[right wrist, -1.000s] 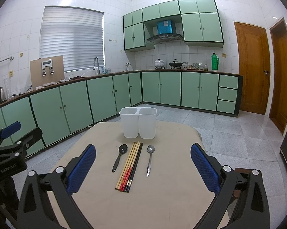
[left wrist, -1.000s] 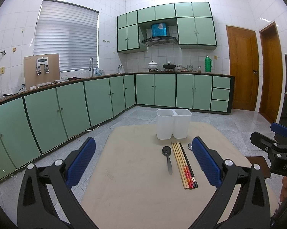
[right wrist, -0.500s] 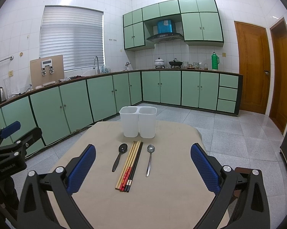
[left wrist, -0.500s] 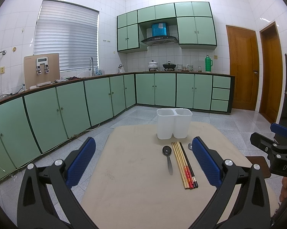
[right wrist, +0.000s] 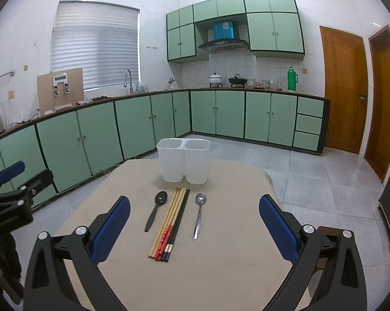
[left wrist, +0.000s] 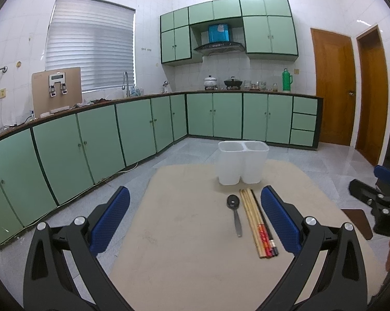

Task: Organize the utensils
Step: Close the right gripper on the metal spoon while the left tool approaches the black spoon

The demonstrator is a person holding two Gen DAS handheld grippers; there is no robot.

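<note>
Nothing is seen to have moved since the earlier frames: the left gripper [left wrist: 195, 223] and right gripper [right wrist: 195, 225] are held above the near side of the beige table [right wrist: 220, 272], each with its jaws spread wide and empty. Just in front of the white two-compartment holder [right wrist: 183, 164], which is stood upright at the far side, the chopsticks [right wrist: 172, 220] are laid in a bundle. They are flanked by the black spoon [right wrist: 156, 210] to the holder's left and the metal spoon [right wrist: 199, 213] to its right, neither touching them.
</note>
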